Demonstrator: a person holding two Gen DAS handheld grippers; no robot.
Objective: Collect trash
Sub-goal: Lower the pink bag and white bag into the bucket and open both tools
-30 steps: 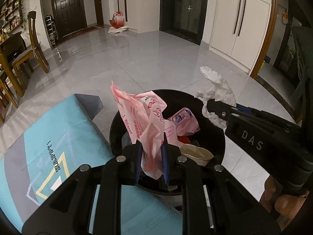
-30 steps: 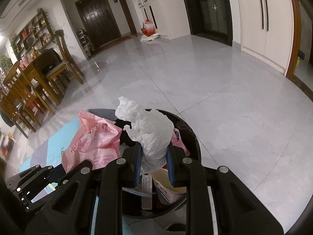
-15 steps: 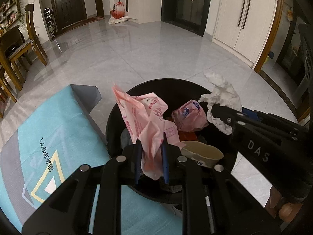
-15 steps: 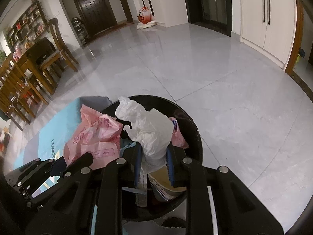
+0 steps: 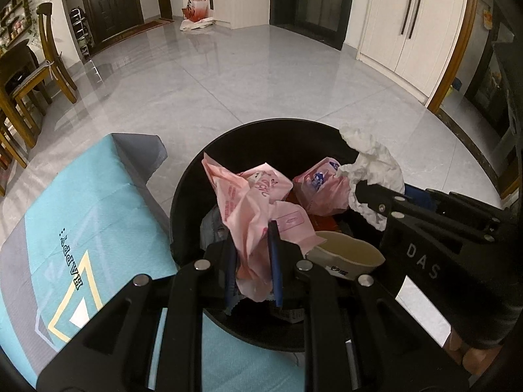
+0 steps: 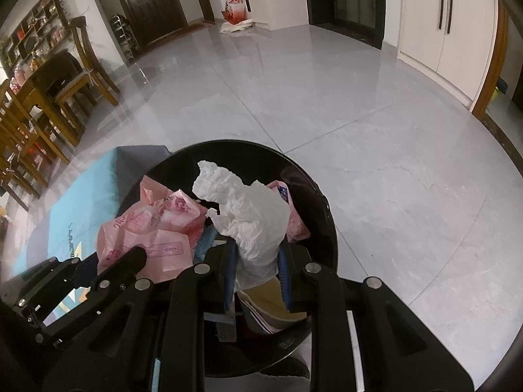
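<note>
A round black trash bin (image 5: 196,176) (image 6: 327,225) stands on the floor below both grippers. My left gripper (image 5: 252,233) is shut on a crumpled pink plastic bag (image 5: 248,202) (image 6: 153,228) over the bin's near left side. Over the bin's right side my right gripper (image 6: 256,246) (image 5: 358,189) is shut on a crumpled white tissue (image 6: 248,209) (image 5: 376,163). Inside the bin lie another pink wrapper (image 5: 322,189), a paper cup (image 5: 346,254) and other scraps.
A teal and grey cloth-covered surface (image 5: 65,228) with yellow print lies left of the bin. Grey tiled floor (image 5: 228,81) stretches beyond. Wooden chairs and a table (image 6: 42,98) stand at far left, white cupboard doors (image 5: 418,32) at far right.
Both grippers have sunk toward the bin with their loads, and the bin's opening now fills more of each view. Both grips are unchanged.
</note>
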